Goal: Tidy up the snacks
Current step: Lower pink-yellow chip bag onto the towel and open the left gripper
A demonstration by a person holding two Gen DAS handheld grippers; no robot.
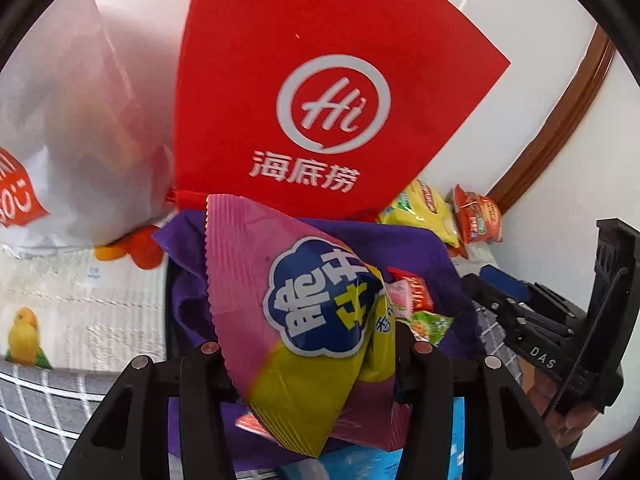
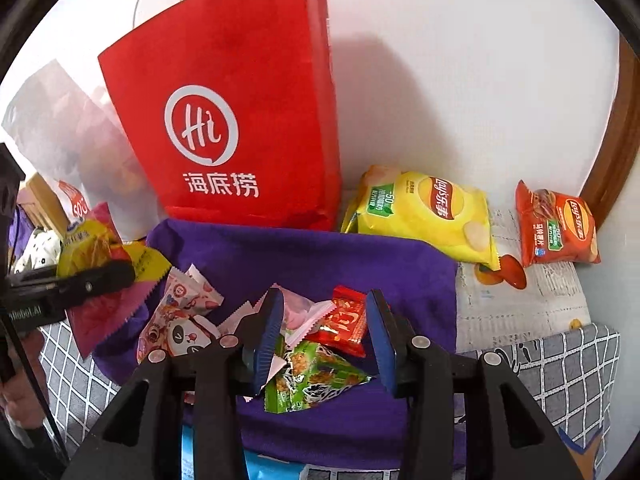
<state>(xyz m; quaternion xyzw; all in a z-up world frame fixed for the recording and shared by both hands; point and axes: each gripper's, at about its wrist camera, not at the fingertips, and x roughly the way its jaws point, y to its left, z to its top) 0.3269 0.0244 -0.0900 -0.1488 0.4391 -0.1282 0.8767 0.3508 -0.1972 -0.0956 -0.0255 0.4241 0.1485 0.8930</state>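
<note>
Pink-and-yellow foil, a snack pouch (image 1: 304,320), is pinched in the left gripper (image 1: 308,354) and hangs above the purple cloth (image 2: 304,256). The right gripper (image 2: 324,344) stands spread and empty over the cloth's small pile: a red packet (image 2: 344,320), a green packet (image 2: 312,376), pink wrappers (image 2: 188,292) and a panda packet (image 2: 176,332), all touching or overlapping.

Risks, as I judge them: the pouch is held by 1 crinkled edge, so it could slide out if the hand tilts or swings. The right gripper's fingers straddle 2 or 3 wrappers at once; closing there could snag several, or nip the cloth and drag the whole pile.

Behind the cloth a red bag (image 2: 236,120) stands upright against a white wall (image 2: 460,80), with a white bag (image 2: 68,136) to its left. To the right lie a yellow chip bag (image 2: 424,212) and, well apart, an orange chip bag (image 2: 556,224). Everything rests on a grey checked cover (image 2: 560,368) beside a white printed sheet (image 2: 516,300); brown wooden trim (image 2: 616,152) curves along the wall.
</note>
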